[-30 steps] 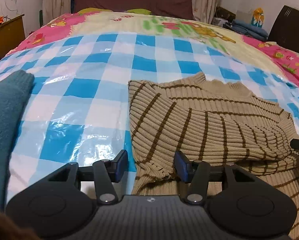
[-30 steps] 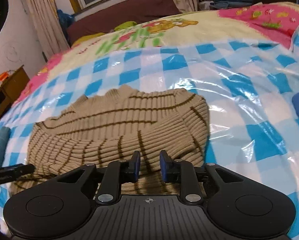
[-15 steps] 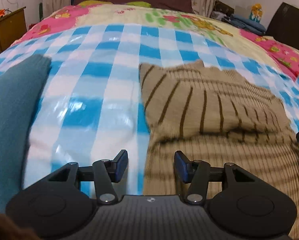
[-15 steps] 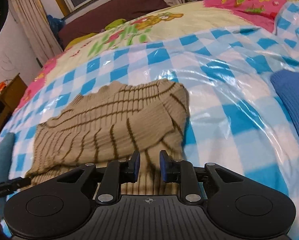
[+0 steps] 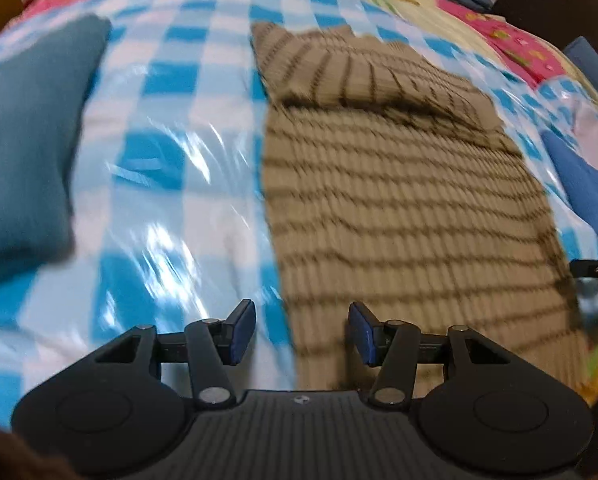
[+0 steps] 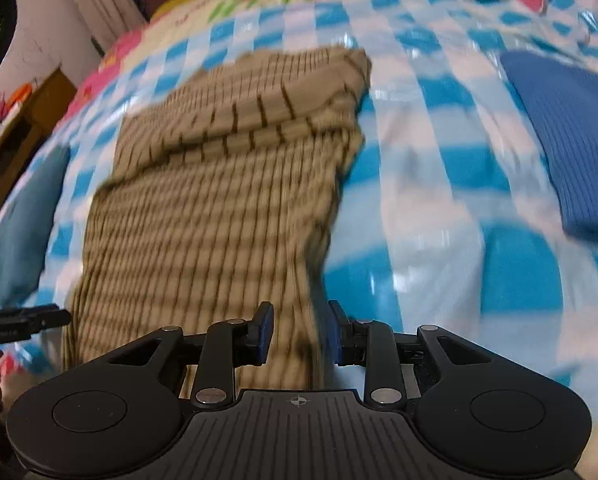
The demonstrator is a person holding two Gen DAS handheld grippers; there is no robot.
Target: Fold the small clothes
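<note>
Looking from the left wrist:
Sweater: the tan sweater (image 5: 399, 200) with thin brown stripes lies flat on the bed, its top part folded over at the far end. The picture is blurry.
Sheet: a shiny blue and white checked sheet (image 5: 171, 152) covers the bed under the sweater.
Left gripper: the left gripper (image 5: 301, 332) is wide apart and holds nothing. The near left edge of the sweater sits between its fingers.
Teal cloth: a teal cloth (image 5: 27, 140) lies on the sheet, off to the left, well apart from the sweater.
Blue cloth: a blue cloth (image 5: 583, 188) lies to the right of the sweater.

Looking from the right wrist:
Sweater: the sweater (image 6: 219, 200) runs away from the camera, with the folded part at the far end.
Right gripper: the right gripper (image 6: 301, 332) is partly apart, with a narrower gap than the left one. The near right edge of the sweater sits between its fingers, not pinched.
Blue cloth: it (image 6: 571, 140) lies on the sheet (image 6: 439, 200) to the right, apart from the sweater.
</note>
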